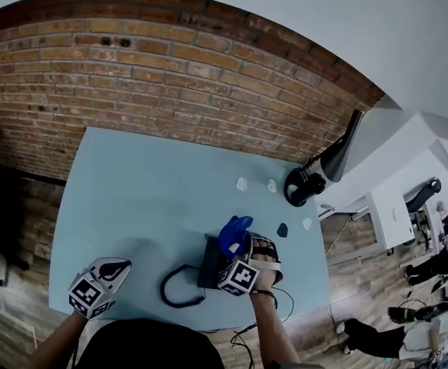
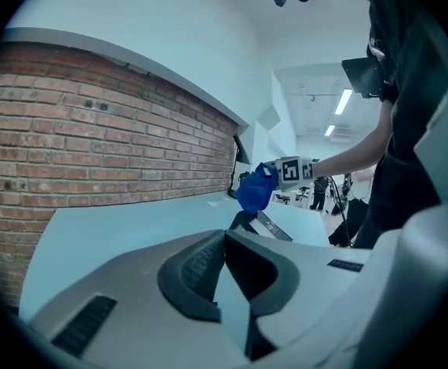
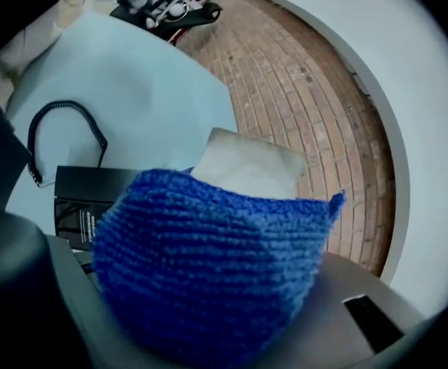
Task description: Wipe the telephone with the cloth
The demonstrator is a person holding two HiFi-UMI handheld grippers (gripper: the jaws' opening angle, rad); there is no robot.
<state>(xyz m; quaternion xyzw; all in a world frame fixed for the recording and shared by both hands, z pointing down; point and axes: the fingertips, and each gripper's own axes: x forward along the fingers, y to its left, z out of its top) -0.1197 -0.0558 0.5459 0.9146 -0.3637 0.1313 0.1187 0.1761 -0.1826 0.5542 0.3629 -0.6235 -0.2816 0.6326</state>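
Observation:
The black telephone [image 1: 210, 266] lies near the table's front edge, its coiled cord [image 1: 179, 287] looping to the left. My right gripper [image 1: 244, 254] is shut on a blue knitted cloth [image 1: 234, 235] and holds it over the phone's far right part. Contact between cloth and phone cannot be told. In the right gripper view the cloth [image 3: 216, 260] fills the space at the jaws, with the telephone [image 3: 93, 198] and cord [image 3: 62, 129] behind it. My left gripper [image 1: 120, 267] hovers at the front left, tips together and holding nothing. Its view shows the cloth [image 2: 256, 189] above the telephone [image 2: 266, 225].
The light blue table [image 1: 147, 198] stands against a brick wall [image 1: 170, 91]. A black lamp-like device [image 1: 320, 177] sits at its back right corner. Small white bits [image 1: 242, 184] and a dark one [image 1: 282, 230] lie right of the middle. People [image 1: 439, 260] are on the floor at the right.

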